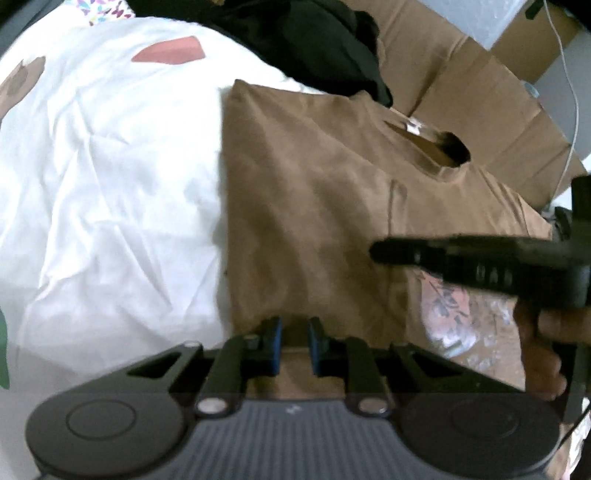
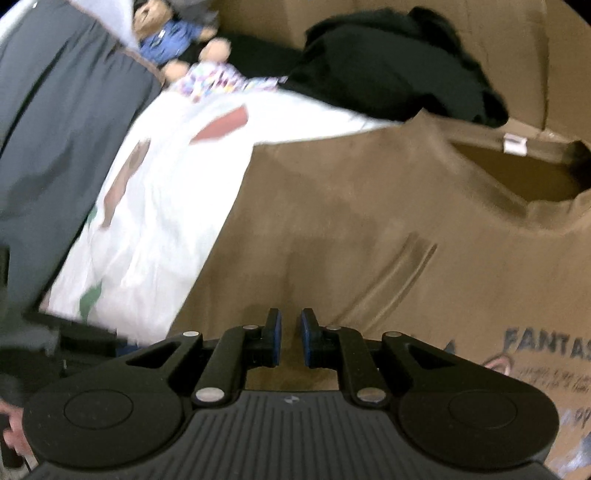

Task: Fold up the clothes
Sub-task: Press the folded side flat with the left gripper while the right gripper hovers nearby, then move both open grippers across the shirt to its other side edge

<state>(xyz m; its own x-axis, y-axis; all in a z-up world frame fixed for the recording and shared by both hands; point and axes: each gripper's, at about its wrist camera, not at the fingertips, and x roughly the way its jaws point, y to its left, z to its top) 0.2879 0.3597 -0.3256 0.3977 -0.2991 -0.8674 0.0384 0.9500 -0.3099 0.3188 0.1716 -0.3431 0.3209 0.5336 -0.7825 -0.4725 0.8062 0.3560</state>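
I see the brown T-shirt [image 1: 314, 192] seemingly part-folded, one straight edge against the white sheet [image 1: 110, 166], further folds left, left gripper [image 1: 295, 345] and right gripper [image 2: 291, 341] narrowly parted, pinching nothing.

Both cameras ride low on their grippers, looking steeply down along the fingers, close over the brown shirt [image 1: 314, 206]. The left view faces its folded edge and the white sheet [image 1: 110, 184], with the right gripper [image 1: 373, 254] crossing in at the right. The right view shares shirt [image 2: 369, 229], sheet [image 2: 177, 206] and black clothes [image 2: 399, 74], plus a doll [image 2: 173, 33] farther off.
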